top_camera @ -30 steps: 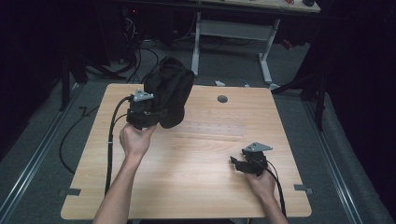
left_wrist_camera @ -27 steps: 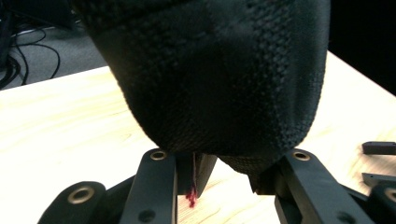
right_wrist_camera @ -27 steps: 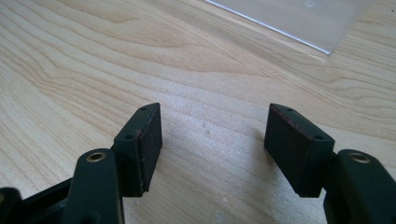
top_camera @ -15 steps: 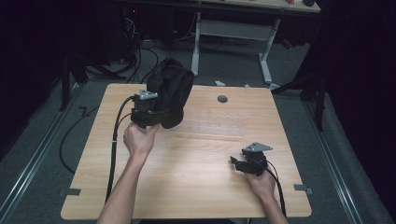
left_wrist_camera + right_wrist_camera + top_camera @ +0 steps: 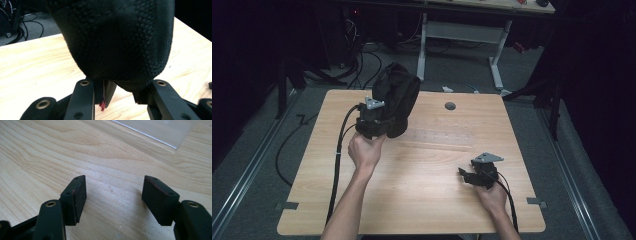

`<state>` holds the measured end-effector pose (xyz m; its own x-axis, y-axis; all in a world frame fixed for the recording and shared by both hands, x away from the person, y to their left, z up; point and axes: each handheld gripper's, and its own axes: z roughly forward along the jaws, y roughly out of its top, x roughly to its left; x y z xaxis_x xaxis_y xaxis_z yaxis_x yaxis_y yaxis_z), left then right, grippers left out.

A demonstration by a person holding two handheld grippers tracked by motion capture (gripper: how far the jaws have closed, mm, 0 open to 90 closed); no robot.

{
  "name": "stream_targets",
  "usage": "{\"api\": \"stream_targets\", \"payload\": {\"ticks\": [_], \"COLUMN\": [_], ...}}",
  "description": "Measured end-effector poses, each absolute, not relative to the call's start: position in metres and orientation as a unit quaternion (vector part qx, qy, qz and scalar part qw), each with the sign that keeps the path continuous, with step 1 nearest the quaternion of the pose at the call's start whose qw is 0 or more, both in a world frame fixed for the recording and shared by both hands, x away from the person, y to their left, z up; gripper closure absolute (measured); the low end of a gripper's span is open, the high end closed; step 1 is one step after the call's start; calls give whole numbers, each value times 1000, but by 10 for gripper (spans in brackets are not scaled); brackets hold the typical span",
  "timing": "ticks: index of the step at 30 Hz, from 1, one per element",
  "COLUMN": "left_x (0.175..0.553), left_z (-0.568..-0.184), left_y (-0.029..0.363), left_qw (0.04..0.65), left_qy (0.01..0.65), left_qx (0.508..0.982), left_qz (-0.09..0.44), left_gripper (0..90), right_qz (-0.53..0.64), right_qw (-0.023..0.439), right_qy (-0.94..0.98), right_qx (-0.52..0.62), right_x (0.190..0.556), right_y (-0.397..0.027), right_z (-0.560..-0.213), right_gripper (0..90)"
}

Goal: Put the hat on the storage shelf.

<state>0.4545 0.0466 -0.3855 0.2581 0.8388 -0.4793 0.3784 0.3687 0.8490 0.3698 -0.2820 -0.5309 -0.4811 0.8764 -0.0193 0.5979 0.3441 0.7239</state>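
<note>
One black fabric bag (image 5: 396,97) in left hand-held gripper (image 5: 374,122); no legible writing.

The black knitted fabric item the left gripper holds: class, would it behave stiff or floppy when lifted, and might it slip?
Probably floppy: the black fabric item bulges and sags over the left gripper. Its coarse knit likely resists slipping. It seems light.

Light wooden table (image 5: 422,200) under bright light, dim room around. Grey floor (image 5: 252,150) beneath table. White-legged desk (image 5: 462,30) behind table. Black cables (image 5: 362,60) on floor behind table's left corner.
</note>
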Motion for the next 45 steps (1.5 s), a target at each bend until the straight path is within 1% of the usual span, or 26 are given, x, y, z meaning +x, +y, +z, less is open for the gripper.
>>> {"api": "stream_targets", "payload": {"ticks": [14, 23, 27, 30, 31, 33, 34, 36, 37, 40, 45], "left_x": [459, 460, 459, 459, 459, 458, 457, 456, 455, 451, 445], "left_z": [-405, -412, -413, -412, -412, -411, -411, -410, -409, -407, -407], "left_y": [54, 66, 68, 68, 68, 68, 69, 69, 70, 76, 82], "left_qw": [596, 603, 613, 615, 615, 617, 619, 621, 624, 633, 642], "left_qy": [586, 593, 587, 586, 586, 585, 583, 579, 575, 574, 567], "left_qx": [524, 513, 510, 508, 508, 506, 507, 509, 510, 499, 497], "left_qz": [162, 148, 139, 141, 140, 142, 140, 141, 141, 141, 136], "left_gripper": [669, 619, 568, 497, 497, 427, 362, 305, 305, 207, 188], "right_qz": [335, 335, 335, 335, 335, 335, 335, 335, 335, 335, 335], "right_qw": [208, 208, 208, 208, 208, 208, 208, 208, 208, 208, 208], "right_qy": [793, 793, 793, 793, 793, 793, 793, 793, 793, 793, 793], "right_qx": [464, 465, 465, 465, 465, 465, 465, 465, 465, 465, 465], "right_x": [370, 370, 370, 370, 370, 370, 370, 370, 370, 370, 370], "right_y": [-282, -282, -282, -282, -282, -282, -282, -282, -282, -282, -282], "right_z": [-531, -531, -531, -531, -531, -531, -531, -531, -531, -531, -531], "right_gripper": [363, 363, 363, 363, 363, 363, 363, 363, 363, 363, 363]}}
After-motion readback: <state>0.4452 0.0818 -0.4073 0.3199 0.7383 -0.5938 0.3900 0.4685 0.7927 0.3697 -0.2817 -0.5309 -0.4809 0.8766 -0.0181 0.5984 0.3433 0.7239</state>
